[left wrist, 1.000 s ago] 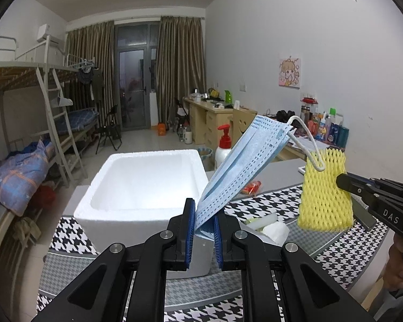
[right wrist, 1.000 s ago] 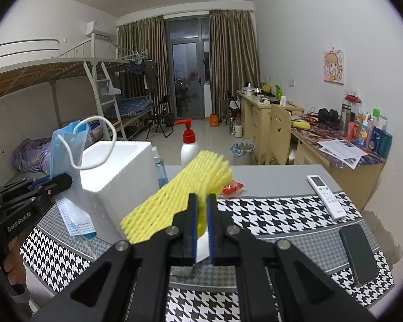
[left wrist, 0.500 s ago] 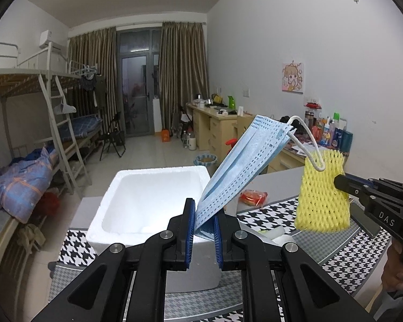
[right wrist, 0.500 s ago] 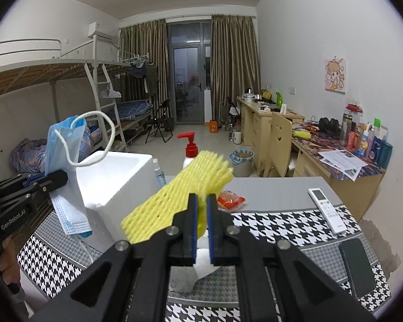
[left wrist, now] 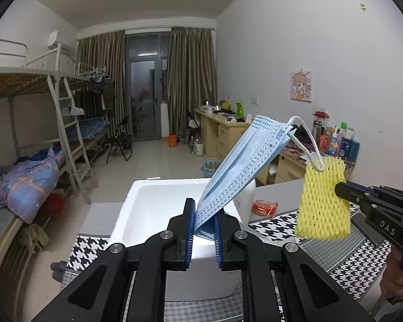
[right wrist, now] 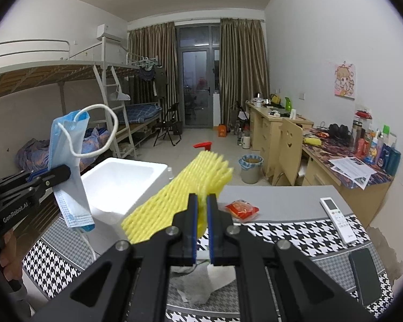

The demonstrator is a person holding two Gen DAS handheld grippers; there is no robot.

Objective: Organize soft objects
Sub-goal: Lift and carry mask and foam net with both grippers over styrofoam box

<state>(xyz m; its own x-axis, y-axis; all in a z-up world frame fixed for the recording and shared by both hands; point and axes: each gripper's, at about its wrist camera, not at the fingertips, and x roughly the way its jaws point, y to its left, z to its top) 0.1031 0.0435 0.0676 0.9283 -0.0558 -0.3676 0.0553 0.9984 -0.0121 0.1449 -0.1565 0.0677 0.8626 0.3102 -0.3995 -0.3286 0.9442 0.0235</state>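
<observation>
Face mask (left wrist: pixel 244 166) and yellow foam net (right wrist: pixel 180 201), the two soft items, are both off the table and up in the air, one in each of your tools. Your left gripper (left wrist: pixel 204 230) is clenched on the lower end of the blue mask, which rises at a slant above the white foam box (left wrist: pixel 158 206), its white ear loop (left wrist: pixel 306 145) hanging toward the net. Your right gripper (right wrist: pixel 200 230) is clamped on the foam net, held up just right of the box and above the houndstooth cloth (right wrist: pixel 282 233). Beyond the box on the grey tabletop lies a small red packet (right wrist: pixel 241 208); farther right of the box rest a white remote (right wrist: pixel 337 220) and a dark phone (right wrist: pixel 364 279). Crumpled white tissue (right wrist: pixel 201 281) sits on the cloth beside the box, under your right gripper.
</observation>
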